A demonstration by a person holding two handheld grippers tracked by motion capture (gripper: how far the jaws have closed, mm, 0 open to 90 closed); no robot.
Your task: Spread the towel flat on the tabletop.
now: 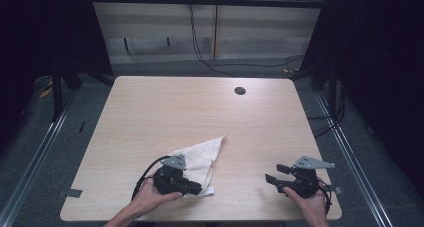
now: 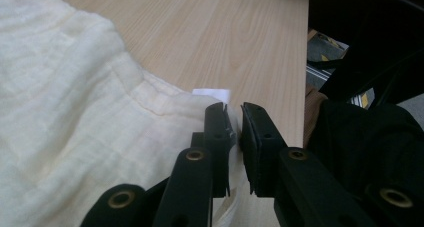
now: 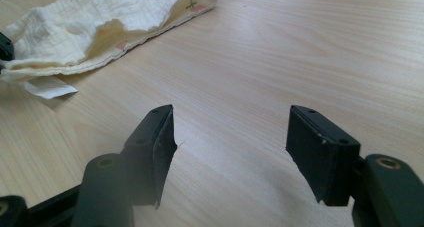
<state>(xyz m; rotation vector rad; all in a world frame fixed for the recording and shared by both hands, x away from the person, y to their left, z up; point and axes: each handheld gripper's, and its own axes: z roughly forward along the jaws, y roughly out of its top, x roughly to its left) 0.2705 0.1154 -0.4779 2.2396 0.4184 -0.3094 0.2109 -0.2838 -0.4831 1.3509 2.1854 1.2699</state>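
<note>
Item: crumpled cream muslin cloth [image 1: 200,157], counter's [image 1: 200,107] six o'clock edge; left tool [image 2: 235,137] barely pinching its hem may slip; right tool [image 3: 230,152] spread, idle.

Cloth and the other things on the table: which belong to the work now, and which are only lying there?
In the work:
- cream cloth
- its white label
- left gripper, jaws nearly closed at the cloth's edge

Not in use:
- right gripper, open over bare table
- round hole
</note>
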